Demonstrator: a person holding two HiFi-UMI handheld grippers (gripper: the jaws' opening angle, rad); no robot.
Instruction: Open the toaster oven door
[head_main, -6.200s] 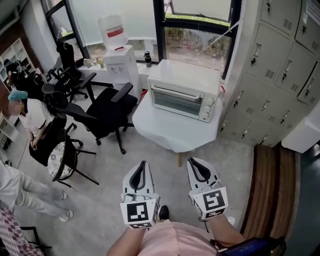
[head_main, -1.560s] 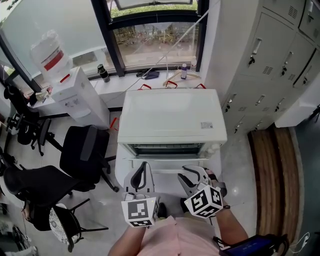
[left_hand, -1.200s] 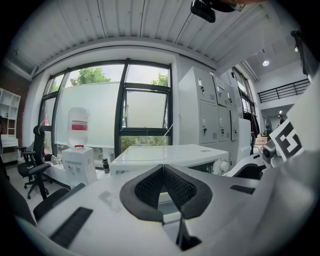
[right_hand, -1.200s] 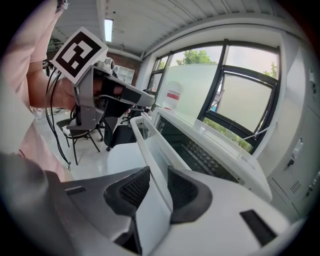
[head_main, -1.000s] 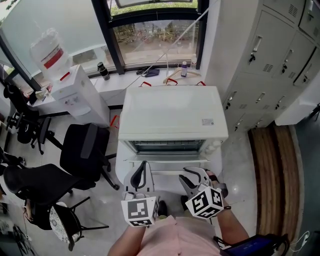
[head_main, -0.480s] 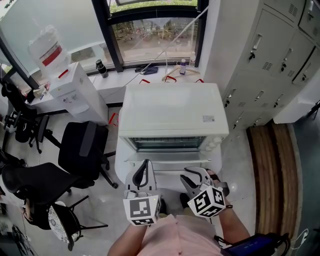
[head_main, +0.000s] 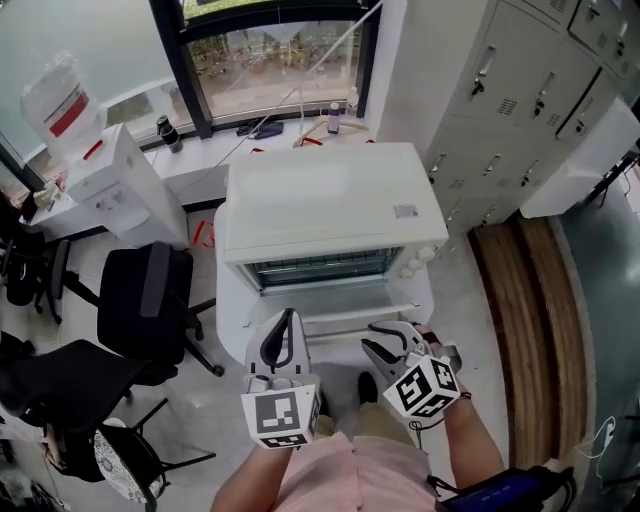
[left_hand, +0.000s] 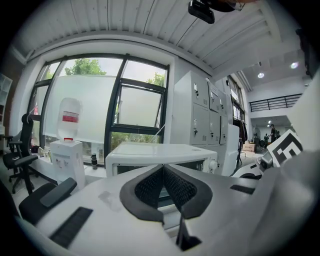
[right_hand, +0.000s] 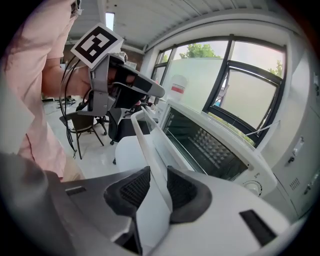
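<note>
Toaster oven door (head_main: 340, 300) ajar, clamped in right hand-held gripper (head_main: 386, 336), left hand-held gripper (head_main: 286, 322) closed, chair (head_main: 150, 295) beside

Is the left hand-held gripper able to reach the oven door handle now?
Probably yes: nothing stands between the left hand-held gripper and the door handle, whose left part is free; its jaws are shut.

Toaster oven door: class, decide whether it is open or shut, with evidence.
Open. The toaster oven door is swung down, the wire rack inside shows, and the right gripper is shut on the door handle.
</note>
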